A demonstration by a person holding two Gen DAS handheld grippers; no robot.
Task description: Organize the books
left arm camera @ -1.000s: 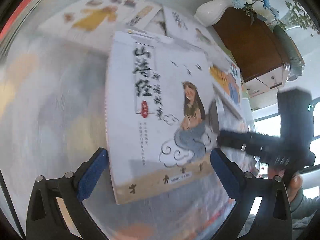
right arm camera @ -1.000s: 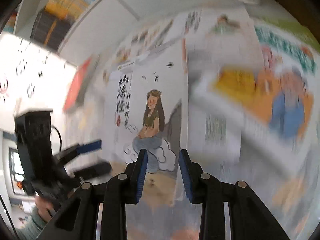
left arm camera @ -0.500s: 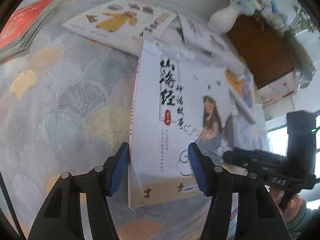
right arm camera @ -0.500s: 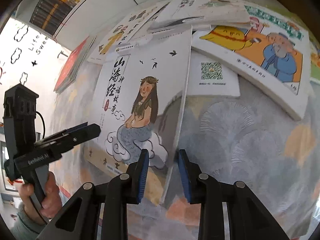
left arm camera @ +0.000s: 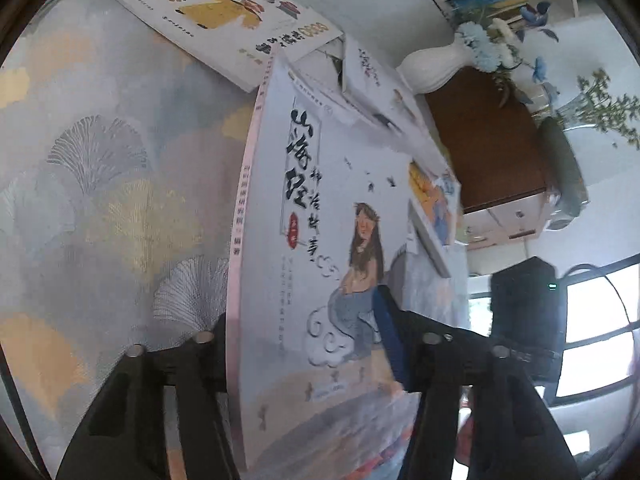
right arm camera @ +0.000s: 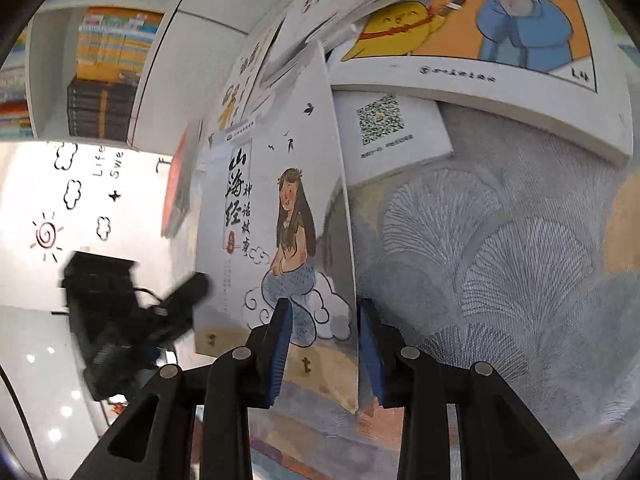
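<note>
left wrist view has the mermaid book (left arm camera: 320, 240) tilted up off the worktop (left arm camera: 100, 200), its pink spine edge toward the left gripper (left arm camera: 308, 344). that gripper's jaws have just been closing, and the book's spine side sits between them, one finger behind the spine and the blue pad (left arm camera: 390, 340) on the cover; whether they press firmly i cannot tell. in the right wrist view the right gripper (right arm camera: 324, 344) has narrow jaws straddling the book's opposite edge, pads close on either side, a clamp that looks likely but is not certain. behind the book lie a qr-code booklet (right arm camera: 388, 136), an orange cartoon book (right arm camera: 480, 40) and a yellow-figure book (left arm camera: 232, 20). a white vase (left arm camera: 436, 64) stands further back.
</note>
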